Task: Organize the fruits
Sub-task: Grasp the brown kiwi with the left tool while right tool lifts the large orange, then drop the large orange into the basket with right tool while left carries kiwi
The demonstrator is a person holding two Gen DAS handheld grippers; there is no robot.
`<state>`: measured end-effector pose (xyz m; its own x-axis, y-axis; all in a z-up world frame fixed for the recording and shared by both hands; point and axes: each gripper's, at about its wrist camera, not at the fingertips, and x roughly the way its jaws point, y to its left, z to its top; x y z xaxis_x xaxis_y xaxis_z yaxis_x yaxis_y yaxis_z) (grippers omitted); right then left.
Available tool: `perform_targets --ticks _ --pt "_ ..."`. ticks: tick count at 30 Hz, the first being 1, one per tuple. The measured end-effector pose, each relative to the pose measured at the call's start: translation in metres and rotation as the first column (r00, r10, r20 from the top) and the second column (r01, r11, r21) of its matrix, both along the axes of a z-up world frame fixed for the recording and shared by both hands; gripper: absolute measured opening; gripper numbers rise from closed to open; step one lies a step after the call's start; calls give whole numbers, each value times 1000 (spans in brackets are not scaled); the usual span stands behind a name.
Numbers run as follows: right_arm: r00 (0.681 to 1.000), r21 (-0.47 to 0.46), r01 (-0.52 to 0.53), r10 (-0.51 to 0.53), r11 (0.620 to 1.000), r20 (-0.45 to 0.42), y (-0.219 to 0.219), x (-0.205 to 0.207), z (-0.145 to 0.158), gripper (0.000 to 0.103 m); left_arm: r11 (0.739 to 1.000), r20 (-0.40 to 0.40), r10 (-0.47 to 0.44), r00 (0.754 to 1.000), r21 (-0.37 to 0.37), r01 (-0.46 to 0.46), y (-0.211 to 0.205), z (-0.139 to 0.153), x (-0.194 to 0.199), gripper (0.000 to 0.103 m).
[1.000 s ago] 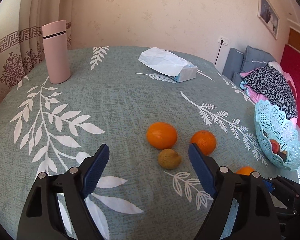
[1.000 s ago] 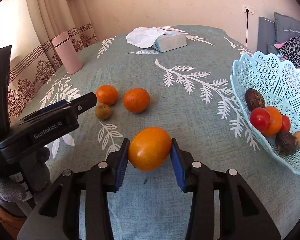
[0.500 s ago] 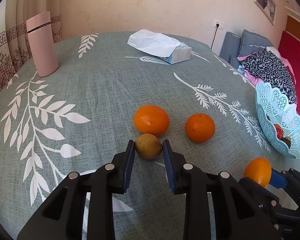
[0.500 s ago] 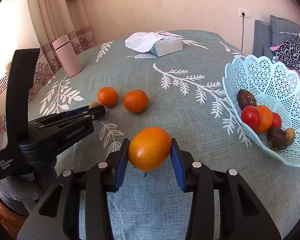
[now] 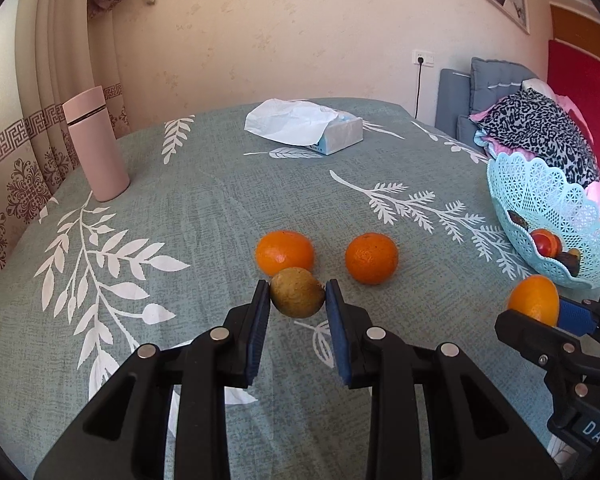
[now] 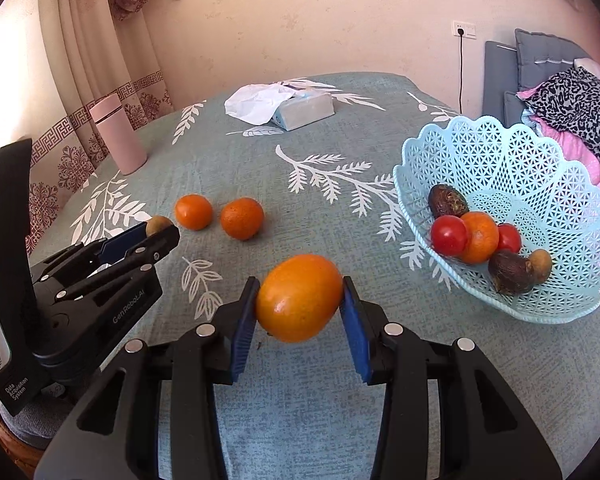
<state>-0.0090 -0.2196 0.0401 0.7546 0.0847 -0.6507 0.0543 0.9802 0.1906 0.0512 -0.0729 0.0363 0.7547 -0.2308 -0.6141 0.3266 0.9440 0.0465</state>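
My left gripper [image 5: 297, 294] is shut on a small brown-green kiwi [image 5: 297, 292], its blue pads pressing both sides just above the cloth. Two oranges [image 5: 285, 252] [image 5: 371, 257] lie on the table right behind it. My right gripper [image 6: 300, 300] is shut on a large orange [image 6: 299, 297], held above the cloth to the left of the light blue lattice basket [image 6: 480, 152]. In that basket lie an orange, red tomatoes and dark brown fruits. The left gripper [image 6: 156, 228] with the kiwi [image 6: 159, 224] also shows at the left of the right wrist view.
A pink flask [image 5: 95, 144] stands at the far left of the table [image 5: 220, 200], which has a grey-green leaf-print cloth. A tissue pack [image 5: 306, 127] lies at the back. Beyond the basket is a bed with leopard-print fabric [image 5: 540, 128]. A curtain [image 5: 52, 60] hangs at the left.
My left gripper moved forward over the kiwi and closed on it. My right gripper kept hold of its orange and drifted closer to the basket.
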Motion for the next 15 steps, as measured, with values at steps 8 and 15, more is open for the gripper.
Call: perform_targets --ticks 8,15 --pt "996 1 78 -78 997 36 -25 -6 12 42 1000 10 -16 1000 6 16 -6 0 -7 29" --pt "986 -6 160 -160 987 56 -54 -12 18 42 1000 13 -19 1000 10 19 -7 -1 -8 29"
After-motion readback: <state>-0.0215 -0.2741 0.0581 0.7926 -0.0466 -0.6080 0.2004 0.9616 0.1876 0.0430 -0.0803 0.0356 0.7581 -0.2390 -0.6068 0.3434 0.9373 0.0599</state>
